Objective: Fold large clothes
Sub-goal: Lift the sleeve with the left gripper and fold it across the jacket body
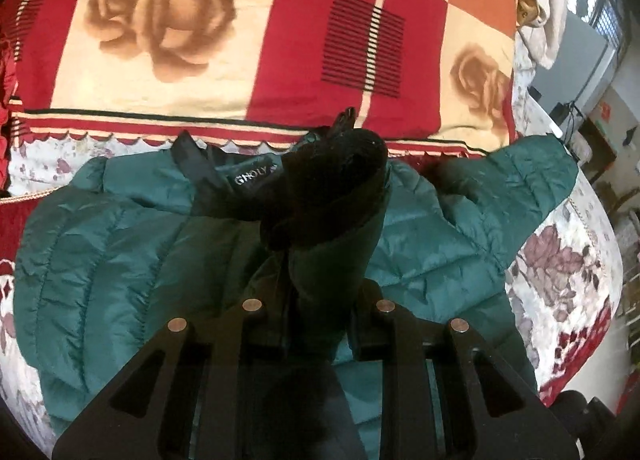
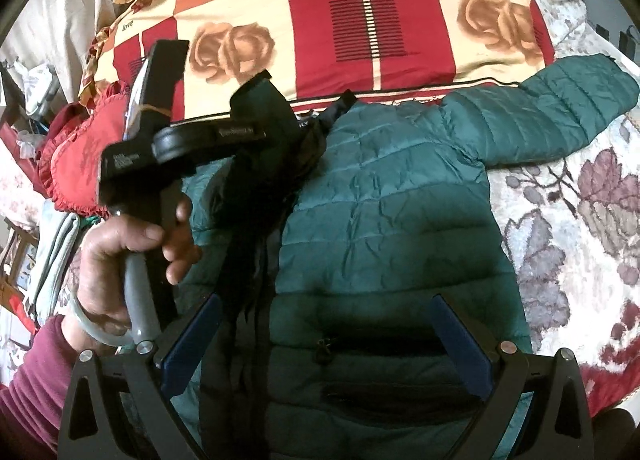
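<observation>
A teal quilted puffer jacket (image 2: 392,219) lies on the bed, collar toward the pillow, one sleeve (image 2: 560,115) stretched out to the right. It also shows in the left wrist view (image 1: 104,244). My left gripper (image 1: 320,324) is shut on a jacket sleeve (image 1: 336,219) with a black cuff and holds it lifted over the jacket body. In the right wrist view the hand-held left gripper (image 2: 256,127) is above the jacket's left side. My right gripper (image 2: 326,344) is open and empty above the jacket's lower part, near a pocket zipper (image 2: 324,348).
A red and cream rose-patterned pillow (image 1: 200,39) lies beyond the collar. The floral bedspread (image 2: 568,244) extends to the right. A red frilled cushion (image 2: 76,155) and clutter sit at the left. The bed edge and room furniture (image 1: 600,131) are at the far right.
</observation>
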The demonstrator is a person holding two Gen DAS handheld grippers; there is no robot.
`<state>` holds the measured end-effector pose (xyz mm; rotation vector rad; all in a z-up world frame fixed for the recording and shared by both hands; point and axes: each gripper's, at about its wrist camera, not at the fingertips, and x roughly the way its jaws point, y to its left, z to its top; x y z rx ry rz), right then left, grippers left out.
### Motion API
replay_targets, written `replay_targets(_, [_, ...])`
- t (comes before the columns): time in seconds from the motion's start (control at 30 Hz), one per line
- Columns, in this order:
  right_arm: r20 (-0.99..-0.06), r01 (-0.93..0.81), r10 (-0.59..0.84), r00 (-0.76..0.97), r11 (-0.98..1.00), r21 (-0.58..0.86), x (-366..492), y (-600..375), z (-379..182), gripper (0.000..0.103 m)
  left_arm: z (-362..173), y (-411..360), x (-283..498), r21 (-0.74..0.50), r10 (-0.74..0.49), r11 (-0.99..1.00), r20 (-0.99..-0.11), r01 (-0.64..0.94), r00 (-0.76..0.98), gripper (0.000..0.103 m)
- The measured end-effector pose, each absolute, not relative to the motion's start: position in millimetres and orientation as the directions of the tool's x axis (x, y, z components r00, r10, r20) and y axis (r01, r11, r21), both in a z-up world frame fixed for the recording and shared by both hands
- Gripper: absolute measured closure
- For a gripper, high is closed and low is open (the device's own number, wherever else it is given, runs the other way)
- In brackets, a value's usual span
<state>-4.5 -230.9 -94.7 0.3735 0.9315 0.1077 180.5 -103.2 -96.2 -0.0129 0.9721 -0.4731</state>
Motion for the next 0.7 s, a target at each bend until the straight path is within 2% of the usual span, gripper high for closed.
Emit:
replay_targets(0.17, [-0.761, 0.074, 0.258, 0.595, 0.926, 0.371, -4.0, -229.0, -95.3, 0.0, -99.8, -101.2, 181.5, -0.233, -0.393, 0.9, -0.798, 0.368, 0.457, 0.079])
replay_targets(0.23, [-0.763, 0.07, 0.258, 0.593, 0.927, 0.368, -4.6, -227.7, -95.1, 0.0, -99.9, -100.0, 181.5, -0.252, -0.412, 0.893, -0.793, 0.373, 0.449, 0.074])
replay_targets(0.3, [-0.763, 0.068, 0.257, 0.593, 0.928, 0.365, -5.4, -227.3, -94.5, 0.0, -99.1, -96.6, 180.5, -0.309, -0.461, 0.873, -0.778, 0.378, 0.427, 0.058])
replay_targets(0.37, [-0.762, 0.074, 0.254, 0.595, 0.927, 0.367, -5.6, -228.5, -94.5, 0.0, -96.4, -93.3, 179.1, -0.389, -0.533, 0.834, -0.751, 0.391, 0.389, 0.05])
replay_targets(0.43, [-0.763, 0.082, 0.252, 0.595, 0.926, 0.369, -5.8, -229.7, -94.9, 0.0, -91.7, -92.6, 176.8, -0.41, -0.552, 0.823, -0.741, 0.394, 0.382, 0.048])
replay_targets(0.7, [-0.76, 0.082, 0.244, 0.603, 0.928, 0.363, -4.8, -232.3, -91.1, 0.0, -51.3, -54.4, 163.0, -0.32, -0.489, 0.864, -0.718, 0.388, 0.495, 0.048])
